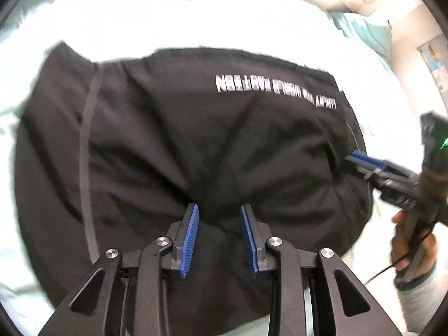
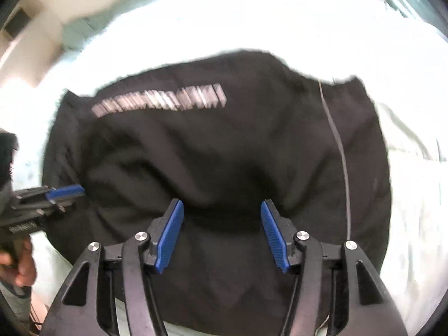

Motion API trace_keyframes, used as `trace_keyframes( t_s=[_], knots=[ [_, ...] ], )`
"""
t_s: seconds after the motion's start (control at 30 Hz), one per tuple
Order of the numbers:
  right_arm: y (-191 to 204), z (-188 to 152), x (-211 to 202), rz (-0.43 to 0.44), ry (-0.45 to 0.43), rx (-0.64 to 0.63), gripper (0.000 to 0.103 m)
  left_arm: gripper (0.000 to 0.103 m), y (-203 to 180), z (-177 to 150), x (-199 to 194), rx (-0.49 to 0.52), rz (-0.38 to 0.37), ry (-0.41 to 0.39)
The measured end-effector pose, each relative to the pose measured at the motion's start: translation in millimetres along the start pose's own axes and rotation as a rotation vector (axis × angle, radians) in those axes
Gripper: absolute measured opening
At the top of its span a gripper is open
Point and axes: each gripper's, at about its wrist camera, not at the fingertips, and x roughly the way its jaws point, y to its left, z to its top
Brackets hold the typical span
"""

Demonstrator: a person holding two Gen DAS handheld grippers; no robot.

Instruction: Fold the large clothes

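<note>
Cloth bunches between the left tool's (image 1: 219, 210) blue pads, clenched on the black printed fabric garment (image 1: 196, 140); the right tool (image 2: 222, 205) stands released over it. Soft, limp, it lies on the pale bed (image 1: 168, 14), edges at three and nine o'clock best gripped.

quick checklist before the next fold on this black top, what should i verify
1. Left gripper has cloth: ok. The black garment bunches between its blue pads.
2. Right gripper has cloth: cannot tell. Its jaws stand wider, with a fold between them, but pad contact is unclear.
3. Both grippers on the near edge, spaced apart: ok. The left wrist view shows the right gripper at the garment's side.
4. Garment fully on the pale bedsheet: ok in both views.
5. Cloth flat: not ok. Creases radiate from the grip points.
6. White lettering side faces up: ok.
</note>
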Motion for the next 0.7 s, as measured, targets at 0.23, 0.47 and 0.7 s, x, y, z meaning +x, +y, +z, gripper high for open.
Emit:
trace_keyframes(
  t_s=[0.23,0.47,0.7],
  knots=[
    [8,55,47,-0.037,0.008,-0.006,0.06,0.045,58,23,4,-0.163,0.138,-0.042],
    [-9,66,77,0.008,0.094,0.048,0.063,0.045,94,9,1,-0.238,0.004,-0.045],
    [-9,14,-3,0.028,0.016,-0.037,0.064,0.045,69,-45,-51,-0.157,-0.005,-0.079]
  ],
)
